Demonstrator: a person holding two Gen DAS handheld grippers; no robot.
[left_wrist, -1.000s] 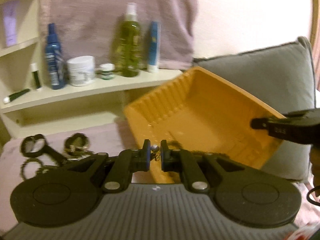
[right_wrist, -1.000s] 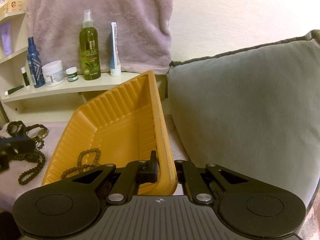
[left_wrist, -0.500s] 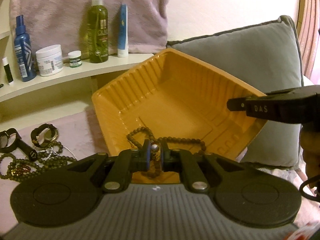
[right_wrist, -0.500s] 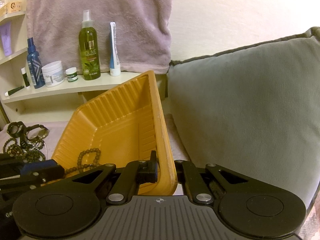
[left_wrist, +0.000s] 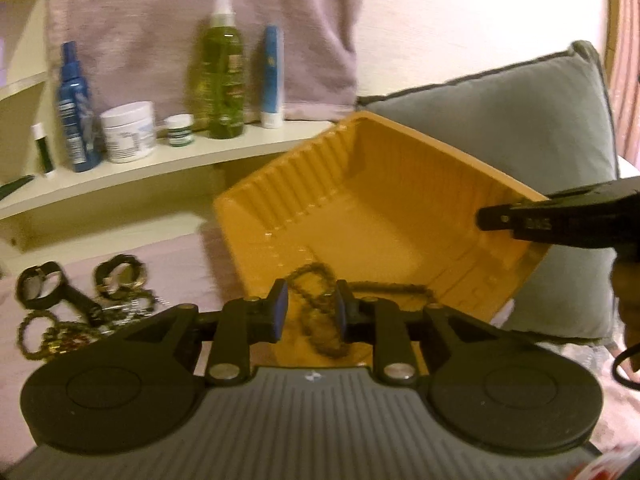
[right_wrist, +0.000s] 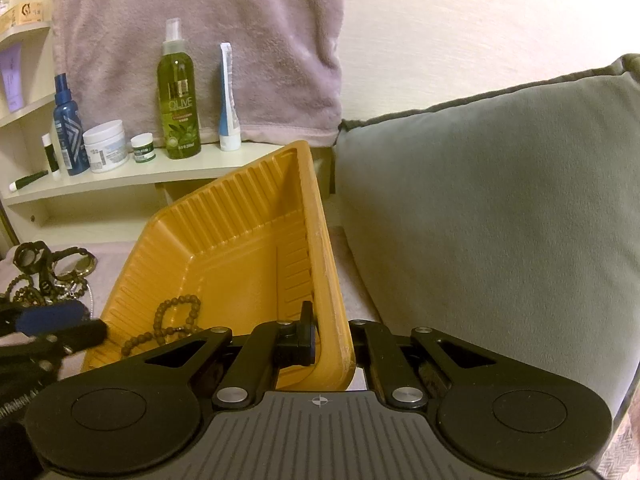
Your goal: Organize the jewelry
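An orange plastic tray (left_wrist: 400,216) is held tilted above the pink bed cover; it also shows in the right wrist view (right_wrist: 248,240). My right gripper (right_wrist: 332,340) is shut on the tray's near rim, and it enters the left wrist view (left_wrist: 560,224) from the right. A brown bead necklace (left_wrist: 324,316) lies in the tray's low corner, also seen from the right wrist (right_wrist: 176,320). My left gripper (left_wrist: 310,308) is open over that corner, jaws either side of the beads, empty. A pile of watches and bead bracelets (left_wrist: 80,300) lies left on the cover.
A grey cushion (right_wrist: 500,220) stands behind and right of the tray. A cream shelf (left_wrist: 160,168) at the back holds a green spray bottle (left_wrist: 222,72), a blue bottle, white jars and a tube. A pink towel (right_wrist: 200,40) hangs above.
My left gripper carried the bead necklace over the tray, then opened; the necklace now lies in the tray. The right gripper and tray stayed put.
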